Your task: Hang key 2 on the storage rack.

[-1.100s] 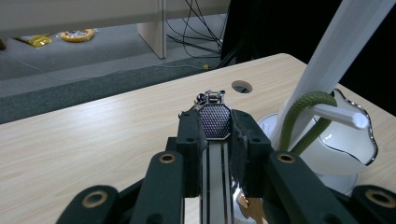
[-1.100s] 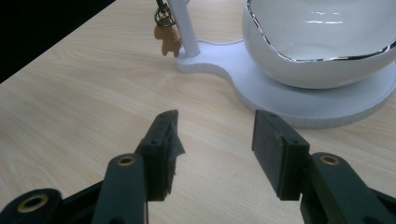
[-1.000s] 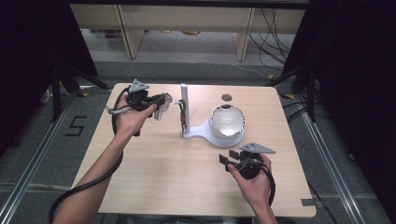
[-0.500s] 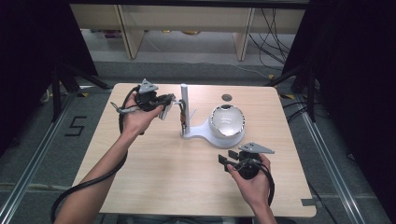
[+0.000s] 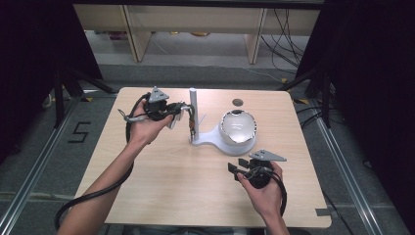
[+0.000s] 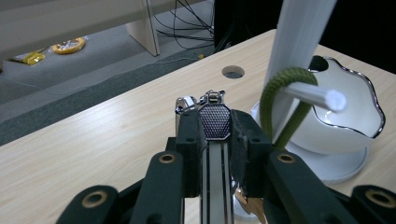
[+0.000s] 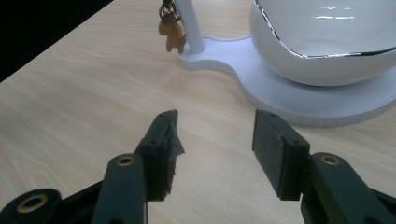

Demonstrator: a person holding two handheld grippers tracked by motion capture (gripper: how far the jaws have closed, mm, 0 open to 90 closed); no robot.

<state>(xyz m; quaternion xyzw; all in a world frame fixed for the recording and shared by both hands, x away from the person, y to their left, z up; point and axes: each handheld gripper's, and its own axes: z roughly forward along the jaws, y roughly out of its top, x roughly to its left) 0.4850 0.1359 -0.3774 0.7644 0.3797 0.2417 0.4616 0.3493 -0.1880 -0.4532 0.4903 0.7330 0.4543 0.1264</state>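
Keys on a metal keychain with a dark textured fob [image 6: 215,122] sit pinched between the jaws of the left gripper [image 5: 172,108], which the person's left hand [image 5: 147,128] holds above the left half of the pale wooden bench [image 5: 161,181]. In the left gripper view the fob and a flat silver key stand upright between the two black pads, with a small silver ring at the jaw tips. Just right of those jaws rises the white upright post [image 6: 299,42] of a white stand, and an olive-green cord loop [image 6: 275,100] hangs over a thin white peg [image 6: 317,95] that sticks out from the post, close beside the right pad. Beyond the peg, farther right of the jaws, a white bowl with a wavy silver rim [image 5: 238,127] rests on the stand's round base. The right gripper [image 5: 241,170], in the person's right hand [image 5: 264,193], lies near the bench's front right part with its jaws spread apart and nothing between them; ahead of them stand the bowl, the stand's flat white base [image 7: 280,93] and a small brown charm [image 7: 173,37] hanging by the post's foot.
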